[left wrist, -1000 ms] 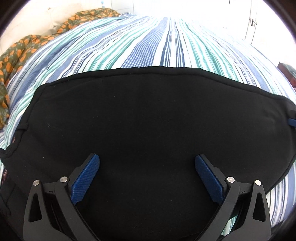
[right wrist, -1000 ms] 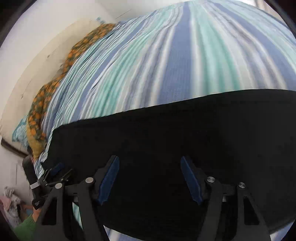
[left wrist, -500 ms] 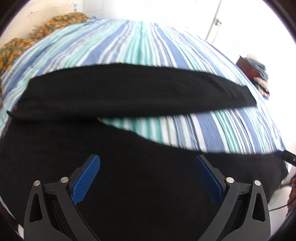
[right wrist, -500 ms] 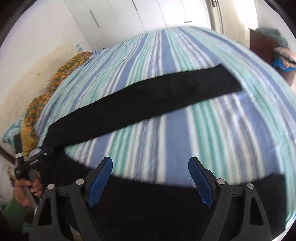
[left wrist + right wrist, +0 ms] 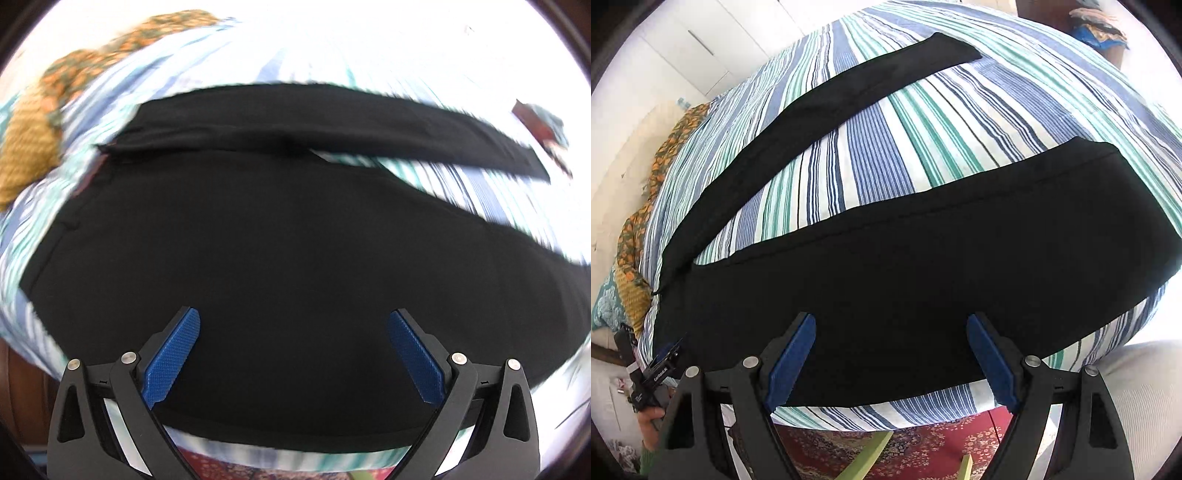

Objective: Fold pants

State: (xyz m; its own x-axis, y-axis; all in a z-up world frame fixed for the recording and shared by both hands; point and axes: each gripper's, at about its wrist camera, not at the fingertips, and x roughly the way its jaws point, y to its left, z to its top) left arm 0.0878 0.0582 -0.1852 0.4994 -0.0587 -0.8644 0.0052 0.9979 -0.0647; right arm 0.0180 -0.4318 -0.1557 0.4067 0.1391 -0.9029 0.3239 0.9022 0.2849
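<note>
— Both of my hands are pulling back from the black cloth: a second ago it was filling each view, and now the pants (image 5: 923,266) are showing whole, spread in a V on the bed (image 5: 886,155).

— What are your fingers holding?

— Nothing. My right gripper (image 5: 892,360) has just been opening and is now standing wide, with only cloth lying below the gap. My left gripper (image 5: 295,358) is gaping just as wide, also empty, and its view is smearing.

— Where is the garment lying from you?

— Straight ahead and below both pairs of fingers. The near leg is running along the bed's near edge, its hem at the right end; the far leg is angling away toward the bed's far right corner. The two are joining at the left edge, where my left hand (image 5: 650,417) is hovering just beside the waist.

— So which hand is nearer what?

— My right is nearer the near leg's hem end, my left nearer the waist. I am judging that one leg needs laying over the other next.

— And around you?

— Striped sheet (image 5: 960,122), an orange patterned blanket (image 5: 665,147) along the left edge, white cupboards (image 5: 683,48) behind, a red rug (image 5: 923,446) below.
</note>
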